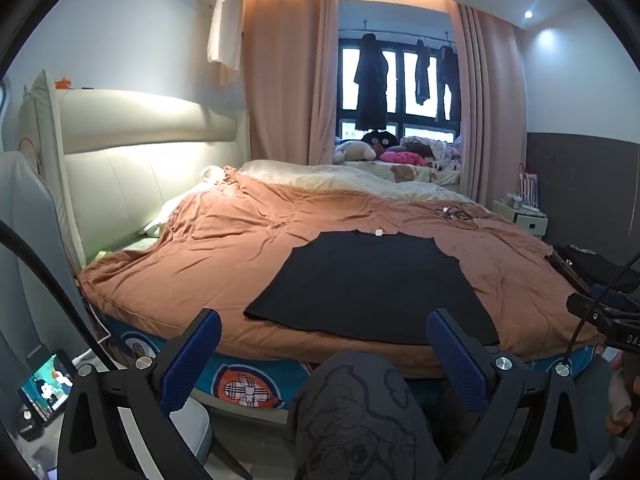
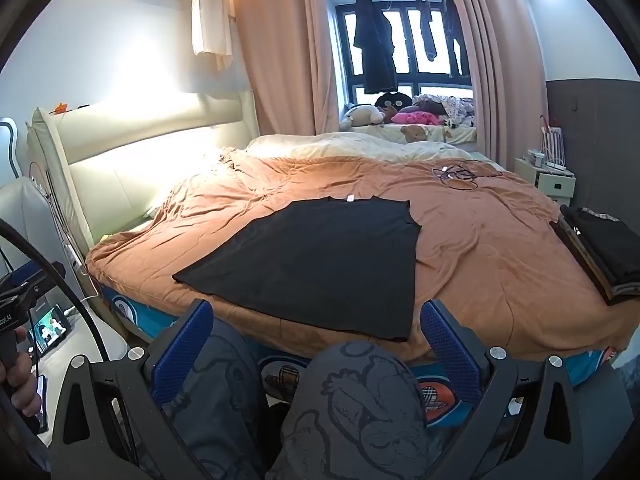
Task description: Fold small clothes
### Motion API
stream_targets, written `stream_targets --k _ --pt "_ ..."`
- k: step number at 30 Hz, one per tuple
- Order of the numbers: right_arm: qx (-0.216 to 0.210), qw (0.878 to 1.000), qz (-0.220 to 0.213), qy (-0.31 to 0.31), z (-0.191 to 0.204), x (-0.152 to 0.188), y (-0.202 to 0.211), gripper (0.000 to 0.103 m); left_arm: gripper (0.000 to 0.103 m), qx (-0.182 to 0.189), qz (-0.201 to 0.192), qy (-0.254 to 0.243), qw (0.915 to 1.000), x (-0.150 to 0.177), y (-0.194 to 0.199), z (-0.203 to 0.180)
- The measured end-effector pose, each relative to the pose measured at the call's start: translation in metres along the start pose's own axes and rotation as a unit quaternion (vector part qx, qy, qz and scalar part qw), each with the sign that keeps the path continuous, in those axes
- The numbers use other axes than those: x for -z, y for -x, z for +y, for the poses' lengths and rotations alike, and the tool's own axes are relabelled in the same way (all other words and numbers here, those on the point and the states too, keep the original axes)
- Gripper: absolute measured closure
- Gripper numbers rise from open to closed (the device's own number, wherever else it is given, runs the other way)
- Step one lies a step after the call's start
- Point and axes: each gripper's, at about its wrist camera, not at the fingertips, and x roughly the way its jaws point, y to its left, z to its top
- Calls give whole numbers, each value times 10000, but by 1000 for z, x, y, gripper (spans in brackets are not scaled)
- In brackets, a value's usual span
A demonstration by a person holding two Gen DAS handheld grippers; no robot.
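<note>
on the brown bedspread [image 1: 208, 240], close to the near edge of the bed, a black t-shirt [image 1: 368, 284] lies spread flat, collar and its white tag pointing away toward the window, hem toward the person sitting at the bedside. its sleeves look already tucked in, though i can't be sure from here. the left gripper [image 1: 324, 344] hangs just short of the mattress edge with its blue pads spread wide and nothing between them; the right gripper [image 2: 316, 336] is the same, jaws gaping, empty, held over the person's patterned knees [image 2: 352, 408]. both tilt slightly down toward the shirt without touching it. off to the right side of the bed sits a stack of folded dark clothes [image 2: 600, 252], so i'd judge this shirt is laid out and waiting for its fold. the next move, as i read it, calls for both claws to reach forward, pinch the hem corners nearest the bed edge, and carry them up toward the collar evenly so the cloth doesn't skew.
</note>
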Motion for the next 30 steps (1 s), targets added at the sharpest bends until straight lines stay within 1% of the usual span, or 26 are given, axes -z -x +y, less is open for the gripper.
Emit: stream_targets --k 30 --pt "34 10000 -53 23 0 0 2 0 0 14 -32 8 10000 -1 3 -1"
